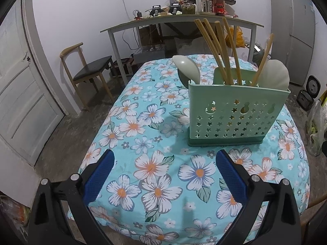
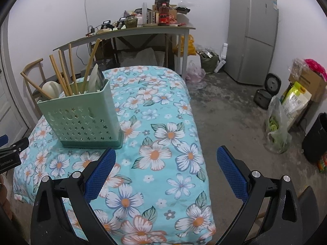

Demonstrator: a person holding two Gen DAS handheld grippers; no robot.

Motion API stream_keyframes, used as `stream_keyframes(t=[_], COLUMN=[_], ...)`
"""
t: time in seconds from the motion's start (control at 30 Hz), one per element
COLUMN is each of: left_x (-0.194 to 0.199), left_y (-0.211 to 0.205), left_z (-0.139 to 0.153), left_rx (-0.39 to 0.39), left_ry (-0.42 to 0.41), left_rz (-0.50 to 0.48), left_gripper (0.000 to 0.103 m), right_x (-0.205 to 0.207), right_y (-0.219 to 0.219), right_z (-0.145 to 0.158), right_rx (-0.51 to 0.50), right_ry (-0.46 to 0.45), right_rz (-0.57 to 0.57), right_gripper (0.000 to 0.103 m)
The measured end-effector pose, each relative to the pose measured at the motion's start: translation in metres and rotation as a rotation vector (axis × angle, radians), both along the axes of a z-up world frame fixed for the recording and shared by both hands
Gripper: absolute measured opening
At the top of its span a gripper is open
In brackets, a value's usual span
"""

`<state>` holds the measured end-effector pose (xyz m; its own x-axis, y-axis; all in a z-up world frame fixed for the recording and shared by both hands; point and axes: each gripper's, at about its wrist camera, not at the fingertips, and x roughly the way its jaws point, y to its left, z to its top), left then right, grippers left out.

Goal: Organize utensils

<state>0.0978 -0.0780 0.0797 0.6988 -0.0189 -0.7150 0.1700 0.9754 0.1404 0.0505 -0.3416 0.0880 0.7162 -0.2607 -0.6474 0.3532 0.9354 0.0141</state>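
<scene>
A green perforated utensil holder (image 1: 235, 114) stands on the floral tablecloth (image 1: 155, 175). Several wooden chopsticks (image 1: 216, 51) and two pale spoons (image 1: 187, 67) stand upright in it. My left gripper (image 1: 164, 171) is open and empty, just in front of the holder and above the cloth. In the right wrist view the holder (image 2: 81, 118) with its chopsticks (image 2: 67, 71) stands at the left. My right gripper (image 2: 166, 169) is open and empty, to the right of the holder over the cloth (image 2: 163, 143). The left gripper's body (image 2: 10, 155) shows at the left edge there.
A wooden chair (image 1: 87, 71) stands left of the table. A cluttered desk (image 1: 184, 18) lies behind, a grey fridge (image 2: 253, 34) at the back right. A rice cooker (image 2: 265, 94), bags (image 2: 278, 126) and boxes sit on the floor to the right. A white door (image 1: 18, 91) is left.
</scene>
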Motion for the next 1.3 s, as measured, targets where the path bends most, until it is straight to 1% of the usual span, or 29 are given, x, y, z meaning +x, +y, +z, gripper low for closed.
stream_keyframes(t=[0.3, 1.3], left_x=[0.0011, 0.0014], left_y=[0.0036, 0.0008], left_z=[0.0005, -0.004], left_rx=[0.001, 0.01], left_ry=[-0.002, 0.012], left_rz=[0.028, 0.01], left_gripper=[0.097, 0.097], right_x=[0.0011, 0.0027], right_y=[0.0003, 0.0039], right_z=[0.0004, -0.0019], right_rx=[-0.002, -0.005], right_ry=[-0.001, 0.001], right_rz=[0.008, 0.026], right_gripper=[0.095, 0.095])
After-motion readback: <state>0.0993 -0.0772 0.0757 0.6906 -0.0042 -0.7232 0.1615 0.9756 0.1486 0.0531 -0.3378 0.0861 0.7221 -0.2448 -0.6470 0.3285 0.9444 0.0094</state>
